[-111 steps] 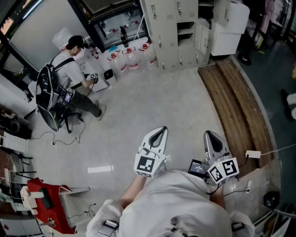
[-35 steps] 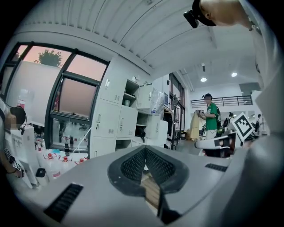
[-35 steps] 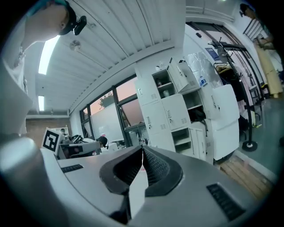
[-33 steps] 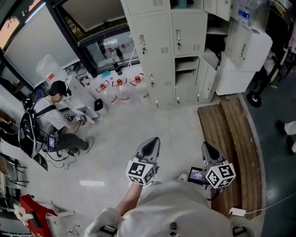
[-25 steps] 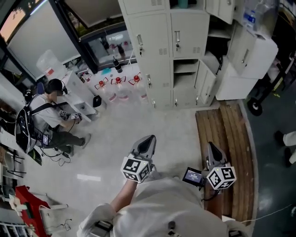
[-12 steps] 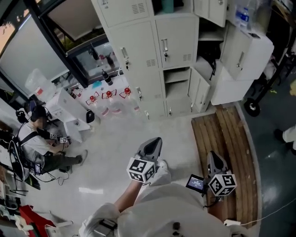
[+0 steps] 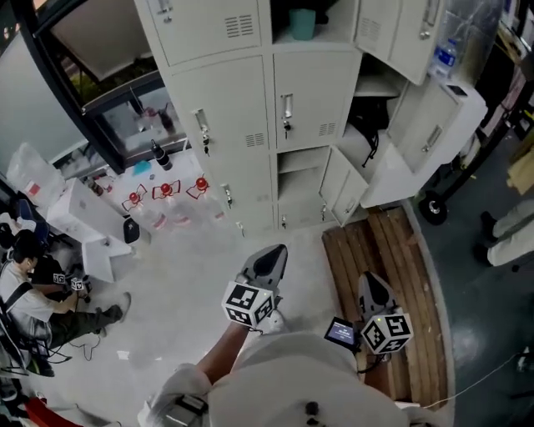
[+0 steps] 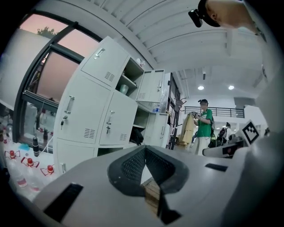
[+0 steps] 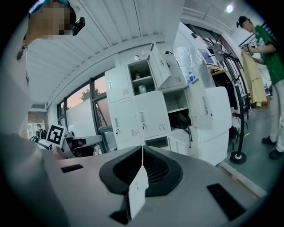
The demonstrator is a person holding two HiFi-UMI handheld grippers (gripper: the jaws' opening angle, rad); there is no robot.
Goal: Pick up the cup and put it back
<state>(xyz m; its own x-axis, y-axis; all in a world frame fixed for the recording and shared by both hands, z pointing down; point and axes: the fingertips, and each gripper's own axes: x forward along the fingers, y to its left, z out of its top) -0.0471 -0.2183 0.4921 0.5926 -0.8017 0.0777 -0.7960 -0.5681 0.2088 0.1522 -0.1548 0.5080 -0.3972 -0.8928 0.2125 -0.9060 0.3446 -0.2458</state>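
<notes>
cup [image 7: 302,22] in lockers' [image 7: 234,108] top bay | bottles [image 7: 165,190] L on floor [image 7: 188,279] | planks [image 7: 392,267] R

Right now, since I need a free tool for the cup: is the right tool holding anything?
No: the right tool has its jaws shut together, with nothing between them.

pale grey top [image 7: 292,375] with dark clips [image 7: 190,406] at the shoulders; left gripper [image 7: 269,260] and right gripper [image 7: 373,288] are smooth grey tapered shells, each bearing a white marker cube [image 7: 248,303] with black squares; a small lit screen [image 7: 342,333] on the right one
</notes>
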